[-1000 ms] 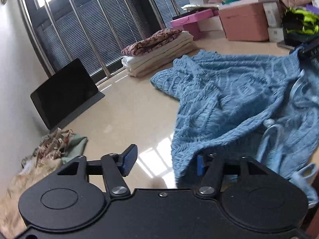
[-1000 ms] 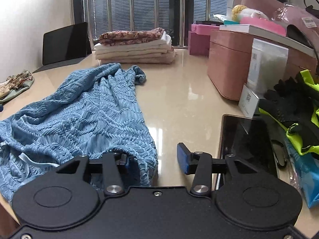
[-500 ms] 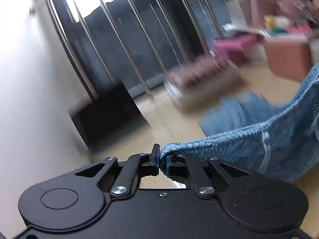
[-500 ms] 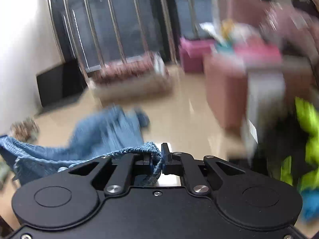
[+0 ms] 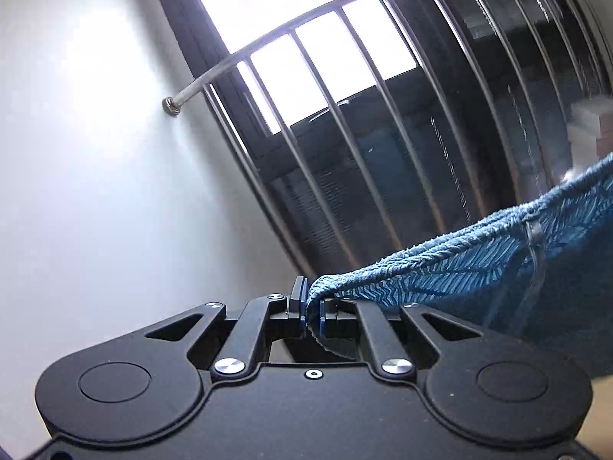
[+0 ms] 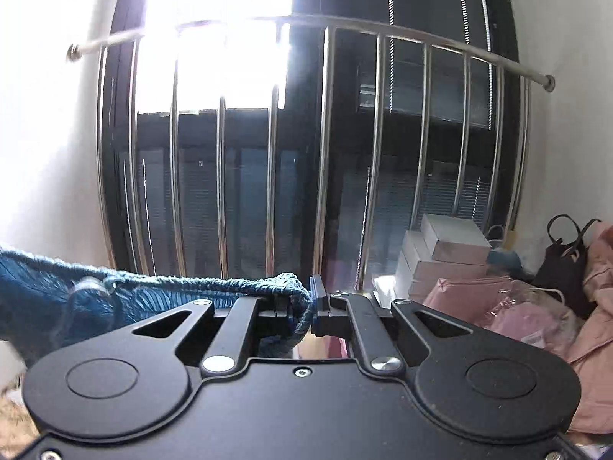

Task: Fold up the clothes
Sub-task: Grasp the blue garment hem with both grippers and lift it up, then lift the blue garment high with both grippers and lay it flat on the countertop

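A blue ribbed knit garment (image 5: 479, 268) hangs in the air between the two grippers. My left gripper (image 5: 312, 308) is shut on one corner of it, and the cloth stretches away to the right in the left wrist view. My right gripper (image 6: 308, 303) is shut on the opposite corner of the blue garment (image 6: 161, 291), which runs off to the left in the right wrist view. A thin clear strap hangs from the hem near each corner. Both grippers are raised high, facing the barred window. The table is out of sight.
A window with steel bars (image 6: 322, 153) and a curved rail fills the background, with white wall (image 5: 95, 191) on the left. At lower right are stacked white boxes (image 6: 440, 253), pink bags (image 6: 498, 306) and a black handbag (image 6: 567, 268).
Both grippers went from open at the garment on the table to shut on its corners. They rose steeply, lifting the garment off the table; the view swung from tabletop up to the window.
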`<state>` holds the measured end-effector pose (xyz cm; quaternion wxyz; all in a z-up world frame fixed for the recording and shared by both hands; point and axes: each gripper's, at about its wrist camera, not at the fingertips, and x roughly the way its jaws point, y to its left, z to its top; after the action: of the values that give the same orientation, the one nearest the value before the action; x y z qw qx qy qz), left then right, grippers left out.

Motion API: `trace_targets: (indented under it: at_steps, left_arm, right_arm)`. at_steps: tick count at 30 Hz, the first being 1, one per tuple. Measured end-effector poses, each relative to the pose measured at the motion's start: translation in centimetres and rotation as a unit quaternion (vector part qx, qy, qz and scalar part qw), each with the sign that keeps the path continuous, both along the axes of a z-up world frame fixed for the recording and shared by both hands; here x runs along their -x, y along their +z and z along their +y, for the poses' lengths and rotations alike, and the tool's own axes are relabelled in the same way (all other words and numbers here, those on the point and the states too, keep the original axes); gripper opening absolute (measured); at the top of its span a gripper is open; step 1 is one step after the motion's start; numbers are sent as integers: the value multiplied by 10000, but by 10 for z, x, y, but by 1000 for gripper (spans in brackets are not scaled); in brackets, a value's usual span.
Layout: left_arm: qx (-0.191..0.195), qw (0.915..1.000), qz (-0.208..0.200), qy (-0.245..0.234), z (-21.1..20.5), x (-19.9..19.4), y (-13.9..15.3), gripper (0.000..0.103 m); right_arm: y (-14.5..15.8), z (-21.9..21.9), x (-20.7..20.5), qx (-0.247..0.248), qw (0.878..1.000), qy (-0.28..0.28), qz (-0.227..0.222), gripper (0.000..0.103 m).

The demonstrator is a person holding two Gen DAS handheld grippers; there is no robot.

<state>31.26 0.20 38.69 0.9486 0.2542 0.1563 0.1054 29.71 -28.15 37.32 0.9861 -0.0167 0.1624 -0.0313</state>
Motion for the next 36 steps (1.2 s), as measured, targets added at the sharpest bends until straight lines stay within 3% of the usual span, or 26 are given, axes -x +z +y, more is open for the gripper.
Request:
trace_targets:
  at_steps: [7,13,17,25,36]
  left_arm:
    - [-532,9969,575,91,2,13,-34,7]
    - [-792,9949,624,81,16,28,-58,7]
    - [-896,9943,565,146,20,33,-65,8]
    - [-754,9952,570,271,28,33,-64,9]
    - [-935,9924,784,130,24,26,-72,10]
  right_arm:
    - [-22,24,1,623,9952,-14,756,8]
    - [-49,34,9,1158,9866,230,1127,9]
    - [-55,37,12,1169,9848,295,1253,16]
    - [-65,42,14,1206,9794,507,1536,21]
    - [-67,41,3,1121,9788,589,1611,21]
